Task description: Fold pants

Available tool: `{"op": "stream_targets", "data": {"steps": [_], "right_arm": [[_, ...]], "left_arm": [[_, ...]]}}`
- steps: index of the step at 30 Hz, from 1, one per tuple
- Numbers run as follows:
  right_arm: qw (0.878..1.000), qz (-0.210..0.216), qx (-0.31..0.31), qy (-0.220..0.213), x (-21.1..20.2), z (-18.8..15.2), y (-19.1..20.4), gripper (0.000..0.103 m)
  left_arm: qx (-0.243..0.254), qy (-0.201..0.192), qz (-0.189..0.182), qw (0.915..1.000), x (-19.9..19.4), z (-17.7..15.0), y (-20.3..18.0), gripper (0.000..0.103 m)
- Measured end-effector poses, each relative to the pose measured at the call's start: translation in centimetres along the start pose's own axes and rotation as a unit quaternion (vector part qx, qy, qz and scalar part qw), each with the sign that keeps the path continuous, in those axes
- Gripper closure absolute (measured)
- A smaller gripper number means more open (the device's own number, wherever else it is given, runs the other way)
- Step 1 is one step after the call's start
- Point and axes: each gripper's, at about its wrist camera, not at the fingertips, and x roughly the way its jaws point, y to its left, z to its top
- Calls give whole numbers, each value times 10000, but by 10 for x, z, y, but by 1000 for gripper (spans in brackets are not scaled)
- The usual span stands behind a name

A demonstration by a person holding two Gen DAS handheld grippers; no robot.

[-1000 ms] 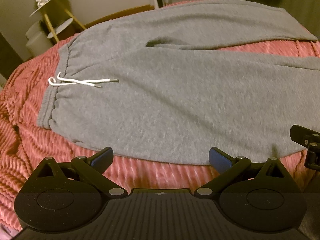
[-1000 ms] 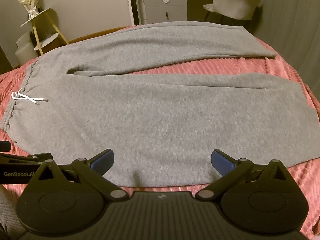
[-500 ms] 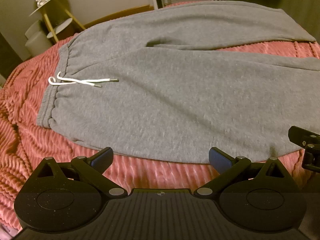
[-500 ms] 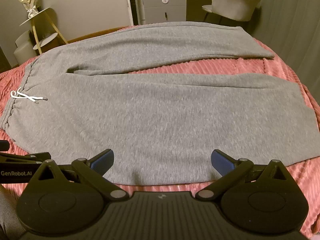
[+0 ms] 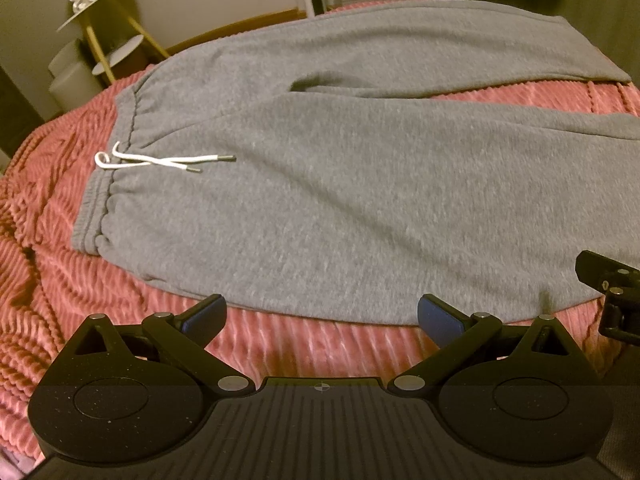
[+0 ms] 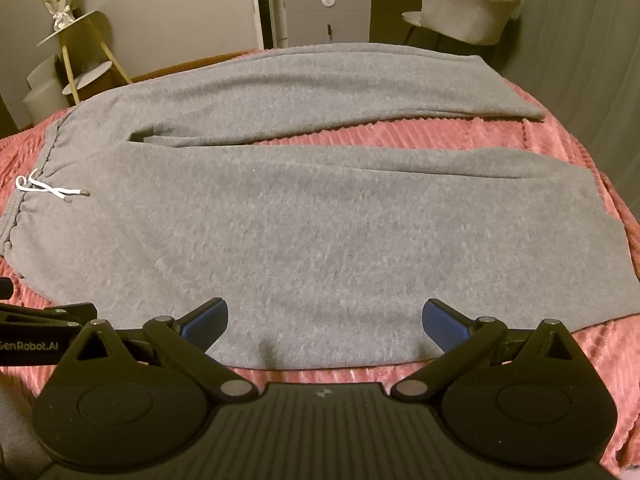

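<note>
Pants: grey fleece sweatpants (image 5: 360, 200) (image 6: 320, 232) lie spread flat and unfolded on the bed, waistband to the left, both legs running to the right.
Legs: the far leg (image 6: 320, 84) and the near leg (image 6: 400, 220) part at the crotch, with a wedge of the cover showing between them toward the hems.
Drawstring: a white cord with metal tips (image 5: 160, 161) (image 6: 48, 190) rests on the front of the pants, just beside the gathered elastic waistband (image 5: 94, 208).
Bed cover: a pink ribbed plush blanket (image 5: 60, 280) (image 6: 560, 132) lies under the pants and shows on every side of them.
Left tool (image 5: 320, 316): spread wide and holding nothing, its blue pads (image 5: 204, 314) poised just short of the near edge of the pants, close to the waist end.
Right tool (image 6: 325, 318): spread wide and holding nothing, its blue pads (image 6: 444, 320) over the near edge of the near leg.
Side by side: part of the right tool shows at the right edge of the left wrist view.
Room: a gold tiered side table (image 6: 76, 52), a grey cabinet (image 6: 326, 16) and a pale cushioned chair (image 6: 468, 12) stand beyond the bed.
</note>
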Motion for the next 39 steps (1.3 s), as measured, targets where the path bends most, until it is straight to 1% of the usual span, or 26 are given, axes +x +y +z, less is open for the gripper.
{"op": "stream_targets", "data": {"steps": [6, 11, 14, 17, 20, 24, 26, 30, 35, 39], "right_arm": [[9999, 20, 109, -117, -4, -1, -2, 0], [9994, -50, 220, -250, -7, -1, -4, 0], [9994, -133, 264, -194, -6, 1, -3, 0], [9998, -71, 134, -157, -7, 2, -1, 0], [9995, 8, 41, -306, -13, 2, 0, 0], [9982, -117, -60, -587, -22, 0, 2, 0], [9976, -141, -196, -647, -25, -1, 4, 0], [9978, -150, -373, -526, -26, -1, 9, 0], [9992, -72, -275, -270, -22, 4, 9, 0], [9996, -45, -237, -166, -15, 20, 3, 0]], "left_arm": [[-12, 5, -7, 10000, 0, -1, 0, 0], [-21, -20, -71, 10000, -3, 1, 1, 0], [-8, -65, -94, 9999, -6, 1, 1, 0], [-5, -95, -110, 9999, -9, 1, 1, 0], [-27, -124, -132, 9998, -11, 0, 3, 0], [-57, -144, -156, 9998, -12, 0, 4, 0], [-73, -151, -194, 9997, -12, 0, 5, 0], [-69, -152, -242, 9996, -12, 2, 5, 0], [-64, -158, -329, 9993, -11, 4, 6, 0], [-79, -152, -307, 9994, -4, 11, 9, 0]]}}
